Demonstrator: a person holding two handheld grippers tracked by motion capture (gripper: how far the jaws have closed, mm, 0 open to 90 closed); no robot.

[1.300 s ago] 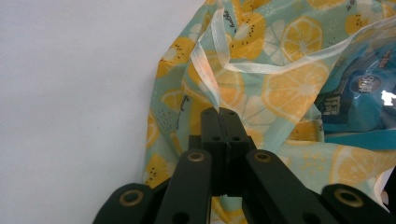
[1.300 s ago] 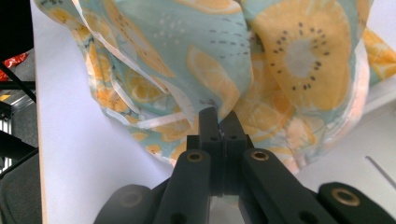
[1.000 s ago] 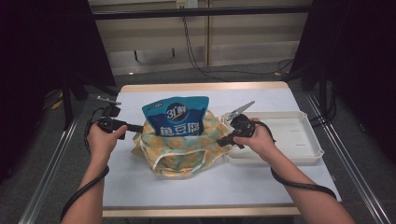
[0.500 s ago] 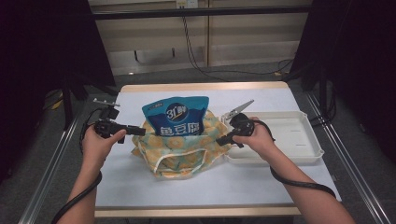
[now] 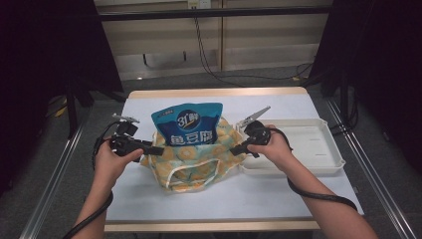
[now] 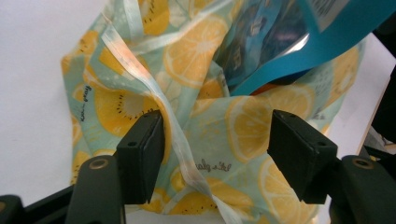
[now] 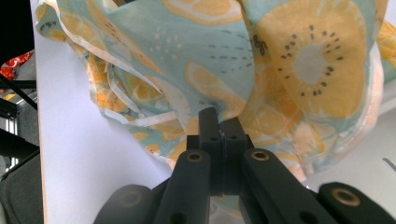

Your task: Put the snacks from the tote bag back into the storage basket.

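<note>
1. Fruit-print cloth bag [image 5: 191,162] sits near the middle of the bench [image 5: 308,199], with a blue snack pouch [image 5: 188,123] standing in its mouth, the top half sticking out above the rim
2. Loading looks done as far as the pouch goes: it is inside the bag, though not pushed fully down; what seems left is settling it and closing or carrying the bag by its pale handles [image 6: 180,135]
3. Right claw [image 7: 219,122] is pressed together on a fold of the bag's cloth at its right side, holding that edge
4. Left claw [image 6: 215,154] stands spread, its jaws either side of the bag's cloth and a handle strap without pressing on them; they have just been opening
5. White tray [image 5: 323,167] lies just right of the bag, bare
6. Against the earlier frame, the left claw has let go of the bag's left edge and drawn a little away to the left; the bag, pouch and right hand sit as they were
</note>
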